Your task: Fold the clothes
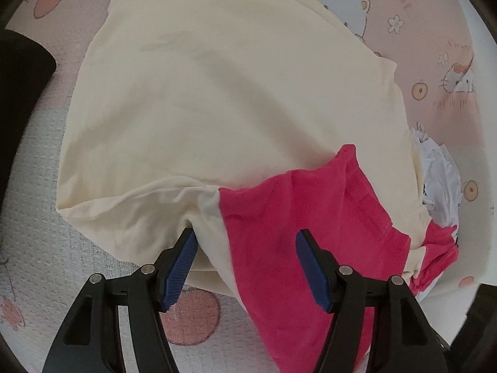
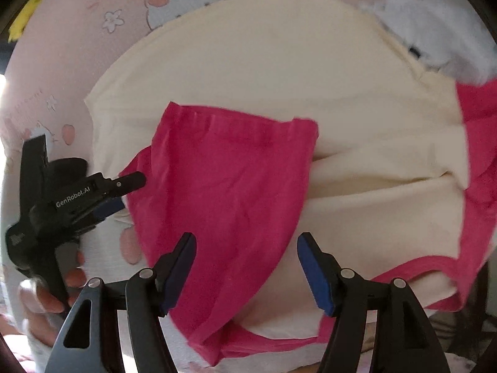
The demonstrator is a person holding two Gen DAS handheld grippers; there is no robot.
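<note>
On mat [image 1: 46, 161], shirt [image 1: 217, 99] lengthwise, sleeve [image 1: 295, 217] nearest

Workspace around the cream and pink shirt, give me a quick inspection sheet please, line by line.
Surface: pink cartoon-print mat, partly covered by clothes.
Job's things: cream shirt spread out, its pink sleeve folded over the body.
Clutter: crumpled white garment at the shirt's edge.
Grippers: left gripper open over the sleeve seam; right gripper open above the pink sleeve; neither holds cloth.
Cables: nothing seen.
Surroundings: a hand holds the left gripper's handle; dark object at the mat's edge.
</note>
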